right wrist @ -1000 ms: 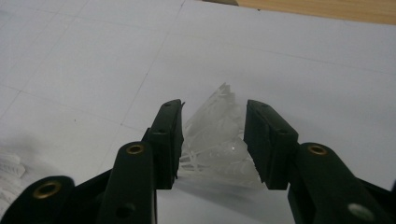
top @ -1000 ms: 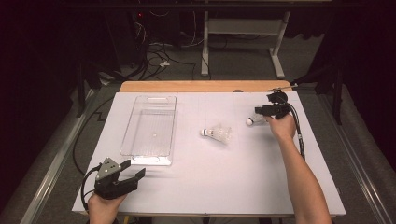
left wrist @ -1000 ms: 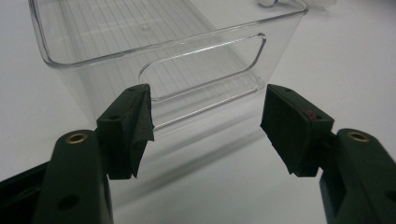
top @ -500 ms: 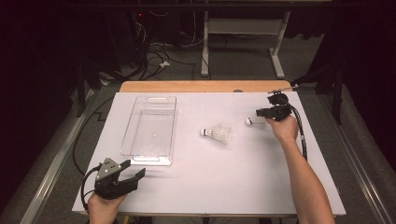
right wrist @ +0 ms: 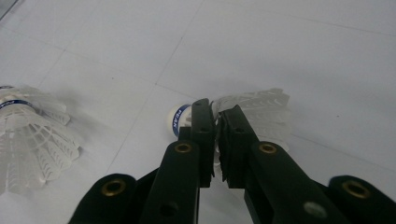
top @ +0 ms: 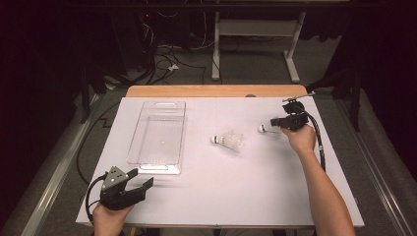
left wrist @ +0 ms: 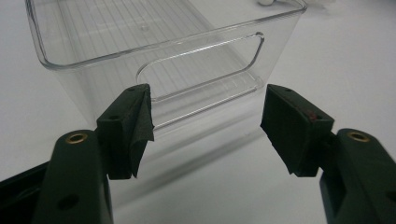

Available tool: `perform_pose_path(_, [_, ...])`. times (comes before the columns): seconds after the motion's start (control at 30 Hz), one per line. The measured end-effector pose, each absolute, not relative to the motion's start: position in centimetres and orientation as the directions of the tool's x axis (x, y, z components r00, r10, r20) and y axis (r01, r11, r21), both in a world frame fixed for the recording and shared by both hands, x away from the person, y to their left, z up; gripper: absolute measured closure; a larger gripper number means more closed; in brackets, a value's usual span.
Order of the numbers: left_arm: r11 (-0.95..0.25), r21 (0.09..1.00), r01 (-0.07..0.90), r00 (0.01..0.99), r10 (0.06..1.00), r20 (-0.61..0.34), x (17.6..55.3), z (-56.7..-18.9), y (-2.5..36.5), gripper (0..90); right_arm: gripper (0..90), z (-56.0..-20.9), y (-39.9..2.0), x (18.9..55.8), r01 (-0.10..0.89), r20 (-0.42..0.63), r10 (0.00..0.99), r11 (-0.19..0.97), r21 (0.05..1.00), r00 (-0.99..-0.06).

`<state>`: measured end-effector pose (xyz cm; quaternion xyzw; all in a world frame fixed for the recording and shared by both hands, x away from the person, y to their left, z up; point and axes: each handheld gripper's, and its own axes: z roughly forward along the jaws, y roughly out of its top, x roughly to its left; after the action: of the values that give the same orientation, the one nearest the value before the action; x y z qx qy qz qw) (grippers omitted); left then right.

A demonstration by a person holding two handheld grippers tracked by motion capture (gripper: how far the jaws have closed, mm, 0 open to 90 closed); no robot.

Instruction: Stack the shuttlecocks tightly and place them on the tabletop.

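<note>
Right gripper (right wrist: pixel 215 122), its jaws having just been closing, pinches a white feathered shuttlecock (right wrist: pixel 254 109) with a blue-banded cork; the black jaws hide most of its skirt. Left gripper (left wrist: pixel 205 126) stands open, aimed at the near handle wall of the clear plastic bin (left wrist: pixel 154 56), whose far end is cut off. A second white shuttlecock (top: pixel 229 140) lies right of that bin, the held one farther right. Both forearms reach over the white tabletop (top: pixel 221 191); cables trail across the dark floor beyond.
</note>
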<state>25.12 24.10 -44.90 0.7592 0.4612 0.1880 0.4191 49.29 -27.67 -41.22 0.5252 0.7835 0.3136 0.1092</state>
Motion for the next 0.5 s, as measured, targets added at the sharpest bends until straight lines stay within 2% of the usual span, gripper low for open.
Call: perform_pose_path(0.5, [-0.225, 0.809, 0.543, 0.503, 0.858, -0.099, 25.14, -44.91, 24.09, 34.5, 89.1, -41.22, -27.5, 48.6, 0.751, 0.179, 0.876, 0.26, 0.607, -0.447])
